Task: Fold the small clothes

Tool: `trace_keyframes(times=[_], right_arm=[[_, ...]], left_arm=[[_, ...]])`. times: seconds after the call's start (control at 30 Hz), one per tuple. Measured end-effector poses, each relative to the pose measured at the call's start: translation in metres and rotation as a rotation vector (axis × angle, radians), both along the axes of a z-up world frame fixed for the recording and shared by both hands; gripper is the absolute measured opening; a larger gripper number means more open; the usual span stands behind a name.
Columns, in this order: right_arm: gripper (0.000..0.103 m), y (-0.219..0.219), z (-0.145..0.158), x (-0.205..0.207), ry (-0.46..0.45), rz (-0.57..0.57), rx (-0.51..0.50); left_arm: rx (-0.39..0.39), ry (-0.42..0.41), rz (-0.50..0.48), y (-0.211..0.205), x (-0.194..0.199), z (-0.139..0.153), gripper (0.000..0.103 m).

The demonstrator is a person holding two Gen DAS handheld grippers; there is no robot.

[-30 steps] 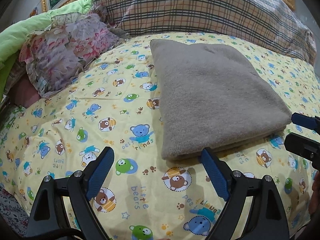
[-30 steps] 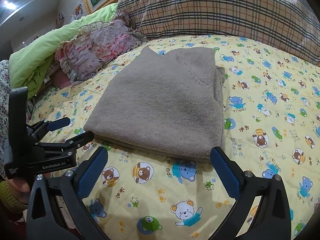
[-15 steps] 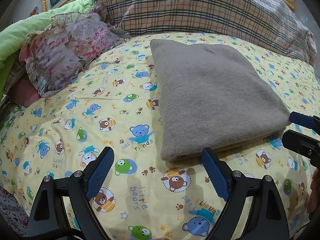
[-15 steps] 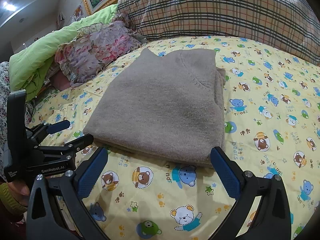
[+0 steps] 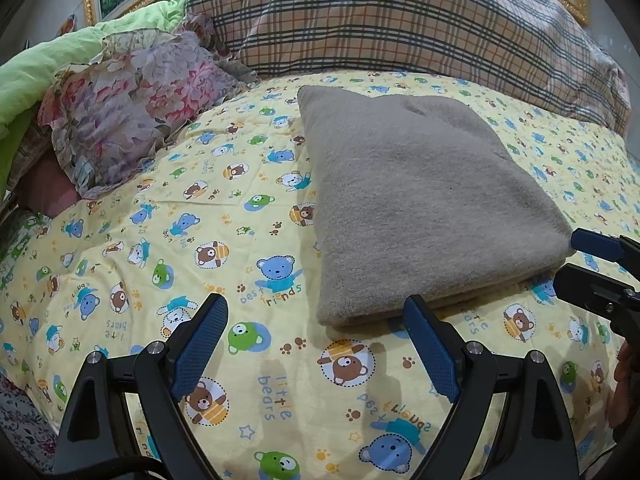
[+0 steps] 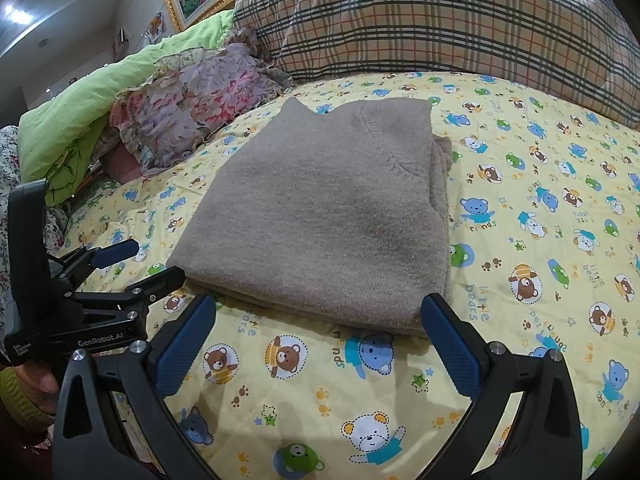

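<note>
My left claw stands wide apart with nothing between its blue pads, only the sheet under it. My right claw is spread just as wide and grips nothing. The sweater, grey-brown knit, lies folded flat on the sheet. From my left claw it sits at one o'clock, its near edge just beyond my right pad, though I cannot tell if they touch. From my right claw it lies at twelve o'clock, its near fold running between the tips of my two pads. In the right view my left claw shows at nine o'clock, beside the sweater's near left corner. A plaid pillow lies past the sweater at twelve, and a floral cushion at ten.
</note>
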State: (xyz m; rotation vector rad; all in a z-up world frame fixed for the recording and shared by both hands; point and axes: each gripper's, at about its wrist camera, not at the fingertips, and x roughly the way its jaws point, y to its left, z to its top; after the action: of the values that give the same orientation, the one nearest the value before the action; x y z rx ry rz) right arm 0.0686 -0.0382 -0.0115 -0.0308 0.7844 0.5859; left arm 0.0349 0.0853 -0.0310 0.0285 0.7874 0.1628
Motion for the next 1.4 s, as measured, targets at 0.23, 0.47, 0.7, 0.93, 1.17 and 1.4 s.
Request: trace_keyframes(times=[0.23, 0.47, 0.7, 0.93, 1.17, 1.4], right_arm=[[0.102, 0.0003, 0.0001, -0.0006, 0.000, -0.001, 0.000], [0.102, 0.0004, 0.0000, -0.0007, 0.000, -0.003, 0.002], [0.102, 0.0005, 0.0000, -0.0006, 0.002, -0.002, -0.003], [0.102, 0.0007, 0.0018, 0.0009, -0.003, -0.003, -0.001], [0.102, 0.0003, 0.0039, 0.0019, -0.006, -0.001, -0.001], [0.102, -0.0004, 0.0064, 0.0024, -0.008, -0.001, -0.001]], left_arm=[[0.000, 0.001, -0.001, -0.0012, -0.0003, 0.0006, 0.090], [0.001, 0.002, 0.001, -0.0011, 0.0007, 0.0009, 0.090], [-0.002, 0.006, 0.004, -0.0010, 0.0011, 0.0014, 0.090], [-0.002, 0.003, 0.002, -0.0020, 0.0012, 0.0025, 0.090], [-0.004, 0.004, 0.000, -0.0024, 0.0020, 0.0035, 0.091], [-0.004, 0.001, -0.005, -0.0043, 0.0016, 0.0055, 0.091]])
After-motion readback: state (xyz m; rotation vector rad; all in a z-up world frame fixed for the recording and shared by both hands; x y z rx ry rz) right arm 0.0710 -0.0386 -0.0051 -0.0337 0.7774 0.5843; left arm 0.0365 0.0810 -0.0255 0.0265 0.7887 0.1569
